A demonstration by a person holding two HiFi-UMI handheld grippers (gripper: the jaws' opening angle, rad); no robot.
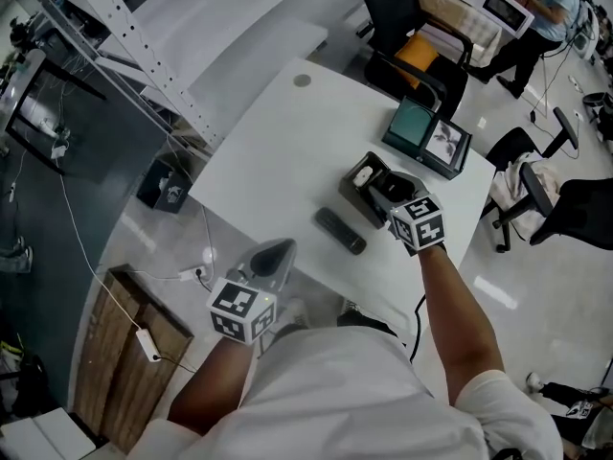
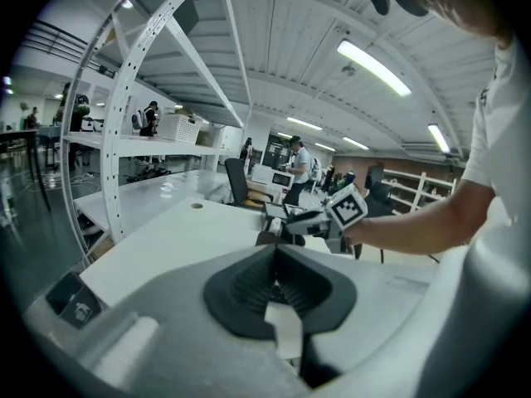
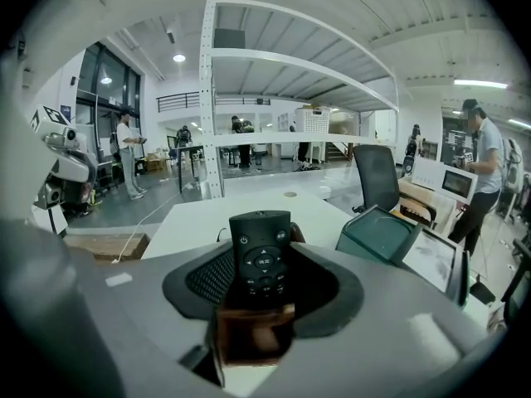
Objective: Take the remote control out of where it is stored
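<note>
A black remote control [image 3: 260, 255] stands upright in a brown holder [image 3: 253, 338], right between my right gripper's [image 3: 262, 254] jaws, which are closed against its sides. From above, that gripper [image 1: 391, 192] sits over the dark holder [image 1: 362, 182] near the right edge of the white table [image 1: 278, 142], hiding the remote. A second black remote [image 1: 341, 231] lies flat on the table just left of it. My left gripper [image 1: 276, 253] hovers at the table's near edge, shut and holding nothing; its view looks along the shut jaws [image 2: 275, 251] towards the right gripper [image 2: 311, 220].
A green box [image 1: 412, 126] and a framed picture [image 1: 446, 145] stand behind the holder. Black office chairs [image 1: 407, 27] are beyond the table's far side. White shelving [image 1: 124, 46] runs along the left. A wooden cabinet [image 1: 124, 343] and cables lie on the floor below.
</note>
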